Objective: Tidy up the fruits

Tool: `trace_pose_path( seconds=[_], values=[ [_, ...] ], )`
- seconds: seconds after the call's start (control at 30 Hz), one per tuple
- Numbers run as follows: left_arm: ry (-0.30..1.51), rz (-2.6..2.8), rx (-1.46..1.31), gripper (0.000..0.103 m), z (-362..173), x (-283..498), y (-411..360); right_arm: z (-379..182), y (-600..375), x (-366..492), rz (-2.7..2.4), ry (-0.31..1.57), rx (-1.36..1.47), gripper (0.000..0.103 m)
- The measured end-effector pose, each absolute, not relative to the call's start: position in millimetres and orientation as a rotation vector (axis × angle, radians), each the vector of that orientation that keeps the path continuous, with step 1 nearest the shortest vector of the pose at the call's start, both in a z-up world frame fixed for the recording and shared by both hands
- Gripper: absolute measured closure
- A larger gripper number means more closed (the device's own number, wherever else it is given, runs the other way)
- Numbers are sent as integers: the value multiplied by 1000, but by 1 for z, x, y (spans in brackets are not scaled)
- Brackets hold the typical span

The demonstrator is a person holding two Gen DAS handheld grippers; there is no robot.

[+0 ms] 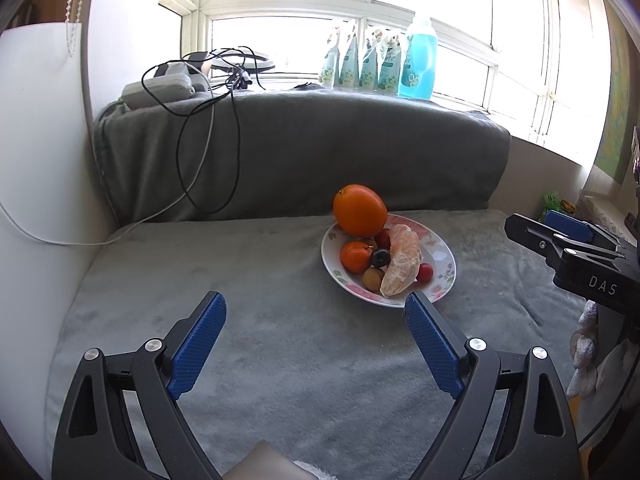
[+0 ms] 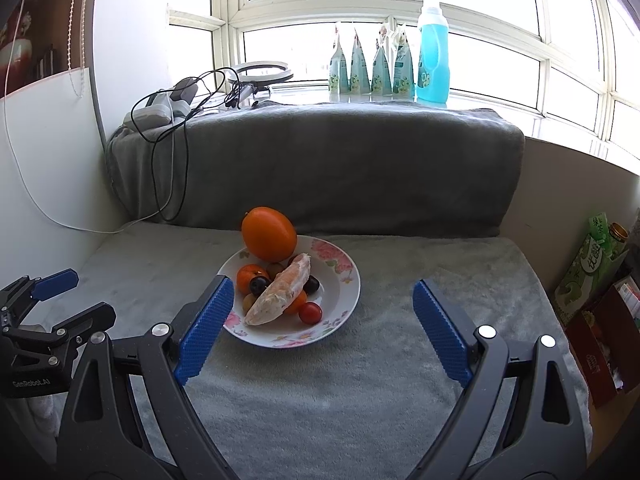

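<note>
A flowered white plate (image 1: 440,254) (image 2: 344,280) sits on the grey blanket. On it lie a large orange (image 1: 360,210) (image 2: 269,234), a small mandarin (image 1: 355,257) (image 2: 249,277), a peeled citrus segment (image 1: 402,262) (image 2: 282,294), dark grapes (image 1: 380,257) (image 2: 259,285), a yellowish grape (image 1: 372,279) and a red cherry tomato (image 1: 425,272) (image 2: 310,313). My left gripper (image 1: 316,316) is open and empty, near and left of the plate. My right gripper (image 2: 323,300) is open and empty, its left finger just before the plate's near rim.
A grey cushion back (image 1: 320,148) rises behind the plate. Cables and a power strip (image 1: 168,88) lie on its left top. Pouches and a blue bottle (image 2: 432,56) stand on the windowsill. Green cartons and boxes (image 2: 588,276) stand at the right edge. A white wall panel stands at left.
</note>
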State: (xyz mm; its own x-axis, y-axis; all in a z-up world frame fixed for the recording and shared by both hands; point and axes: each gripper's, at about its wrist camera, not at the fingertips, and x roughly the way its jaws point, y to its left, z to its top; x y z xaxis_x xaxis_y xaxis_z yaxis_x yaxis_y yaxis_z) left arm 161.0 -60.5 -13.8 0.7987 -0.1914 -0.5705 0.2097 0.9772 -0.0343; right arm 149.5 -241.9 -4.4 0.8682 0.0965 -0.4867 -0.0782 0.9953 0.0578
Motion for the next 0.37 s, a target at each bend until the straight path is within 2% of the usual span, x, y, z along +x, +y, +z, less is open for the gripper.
trace_pose_path(
  seconds=[0.37],
  values=[
    [597, -224, 28, 12, -13, 158, -59, -8, -241, 150, 95, 517, 35, 10]
  ],
)
